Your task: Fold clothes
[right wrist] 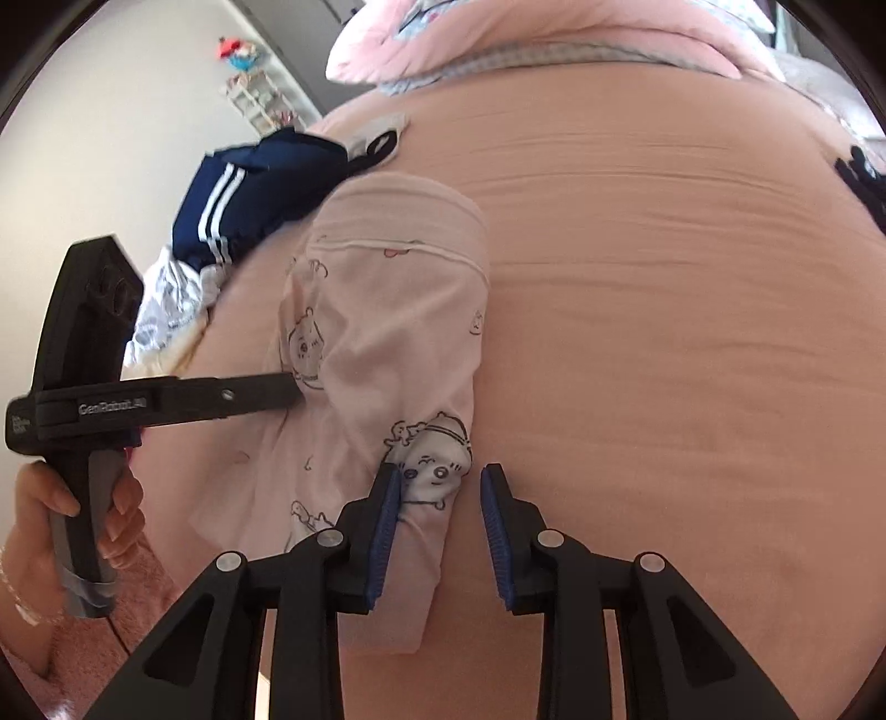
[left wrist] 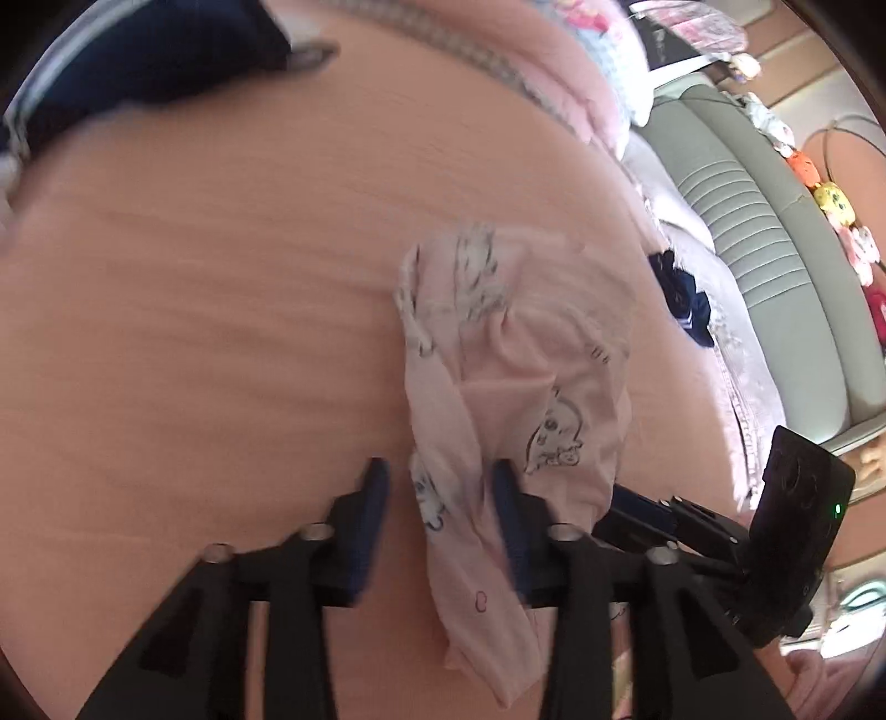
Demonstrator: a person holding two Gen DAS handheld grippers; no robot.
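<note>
A pale pink garment with cartoon animal prints (left wrist: 509, 387) lies crumpled on the pink bed sheet (left wrist: 194, 332). My left gripper (left wrist: 440, 493) is open, its blue pads on either side of a fold of the garment. In the right wrist view the same garment (right wrist: 387, 332) lies lengthwise. My right gripper (right wrist: 440, 498) is open with the garment's near end between its pads. The left gripper's fingertips (right wrist: 288, 387) reach the garment's left side there, their state hidden by cloth. The right gripper (left wrist: 637, 509) shows at the garment's right edge in the left wrist view.
A navy garment with white stripes (right wrist: 243, 205) and white clothing (right wrist: 166, 310) lie at the bed's left edge. A pink pillow (right wrist: 498, 39) lies at the head. A dark blue item (left wrist: 686, 299) lies at the right, beside a grey padded headboard (left wrist: 747, 232) with plush toys.
</note>
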